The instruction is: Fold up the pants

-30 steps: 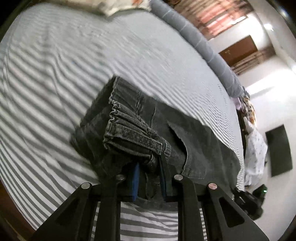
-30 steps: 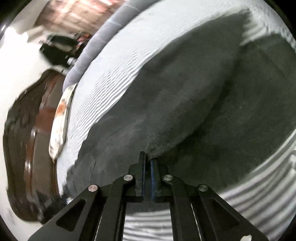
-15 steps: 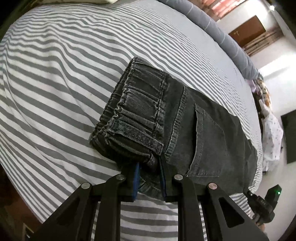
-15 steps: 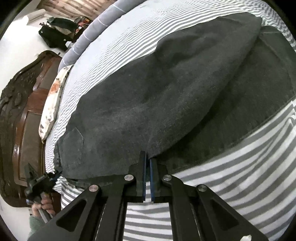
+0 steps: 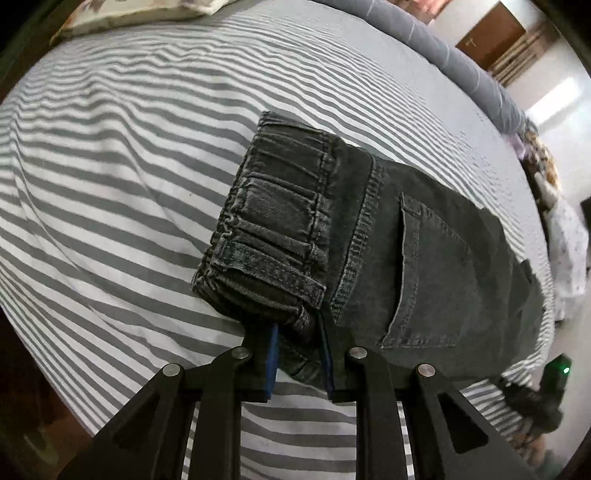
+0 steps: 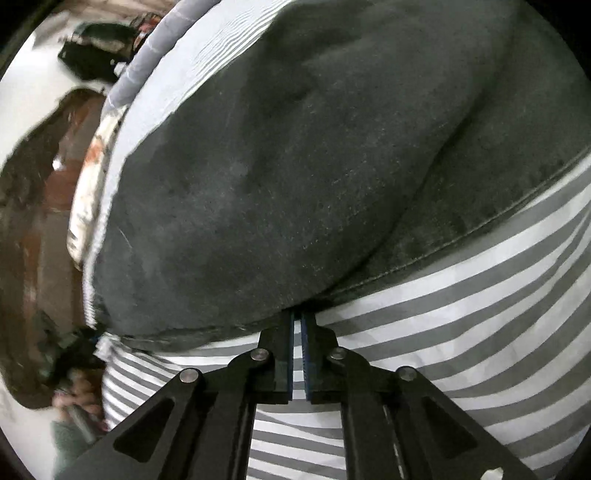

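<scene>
Dark grey denim pants lie on a grey-and-white striped bed sheet. In the left wrist view the bunched elastic waistband and a back pocket face up. My left gripper is shut on the near corner of the waistband. In the right wrist view the pants show as a broad dark fold lying over a lower layer with a stitched seam. My right gripper is shut on the near edge of that upper fold, low over the sheet.
A patterned pillow lies at the bed's far left. A grey bolster runs along the far edge. A dark wooden headboard stands left in the right wrist view. A brown door and clutter are beyond the bed.
The waistband has come down flatter on the sheet, with the pocket now spread. The right gripper has lowered the pant fold toward the bed and drawn closer to it.
</scene>
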Available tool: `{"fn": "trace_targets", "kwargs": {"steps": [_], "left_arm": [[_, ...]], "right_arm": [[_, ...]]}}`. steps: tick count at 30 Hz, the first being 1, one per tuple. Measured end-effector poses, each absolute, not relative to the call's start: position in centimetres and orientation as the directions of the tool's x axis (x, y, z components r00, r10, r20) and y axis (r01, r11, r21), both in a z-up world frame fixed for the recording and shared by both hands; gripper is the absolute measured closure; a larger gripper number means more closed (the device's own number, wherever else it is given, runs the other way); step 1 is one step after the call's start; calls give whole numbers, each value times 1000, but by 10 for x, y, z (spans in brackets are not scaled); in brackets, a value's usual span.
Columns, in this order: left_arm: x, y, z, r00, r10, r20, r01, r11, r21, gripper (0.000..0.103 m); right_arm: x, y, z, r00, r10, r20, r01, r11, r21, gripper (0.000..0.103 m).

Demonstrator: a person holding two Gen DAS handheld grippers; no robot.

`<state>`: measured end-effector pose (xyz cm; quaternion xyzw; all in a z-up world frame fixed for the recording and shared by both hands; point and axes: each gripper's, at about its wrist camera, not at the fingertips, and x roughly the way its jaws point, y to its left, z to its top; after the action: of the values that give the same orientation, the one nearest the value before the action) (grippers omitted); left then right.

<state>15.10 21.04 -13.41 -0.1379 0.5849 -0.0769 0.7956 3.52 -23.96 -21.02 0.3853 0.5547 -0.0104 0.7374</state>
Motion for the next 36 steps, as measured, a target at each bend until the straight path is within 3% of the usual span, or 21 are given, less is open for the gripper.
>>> {"fn": "trace_targets", "kwargs": {"steps": [5,7,10,15,21,28,34,36], "left_arm": [[147,205,-119,307,-212,-928,-42,971,-236,71],[142,203,-112,321,-148,-936,-33,985,-167,63],[132,202,-98,347,-109,-931,-46,990,-133,60],[108,183,-63,448,-144,-882,-1,987,-161,60],[78,108,-30,550,-223,-805,193,971,-138,54],[54,5,-44,535,-340,-774,469,881,-63,54],[37,-64,-67,528,-402,-748,600,800,-7,54],[31,-88,-77,532,-392,-750,639,767,52,54]], "right_arm": [[33,-250,-197,423,430,-797,439,672,596,94],[31,-258,-194,437,431,-789,448,657,607,90],[32,-271,-194,461,437,-773,453,633,628,81],[31,-288,-209,508,486,-711,488,517,703,80],[27,-288,-230,506,556,-659,543,388,745,73],[46,-303,-222,551,522,-651,526,389,756,73],[65,-334,-212,584,491,-646,513,394,763,74],[68,-338,-210,587,495,-640,506,392,768,86]]}}
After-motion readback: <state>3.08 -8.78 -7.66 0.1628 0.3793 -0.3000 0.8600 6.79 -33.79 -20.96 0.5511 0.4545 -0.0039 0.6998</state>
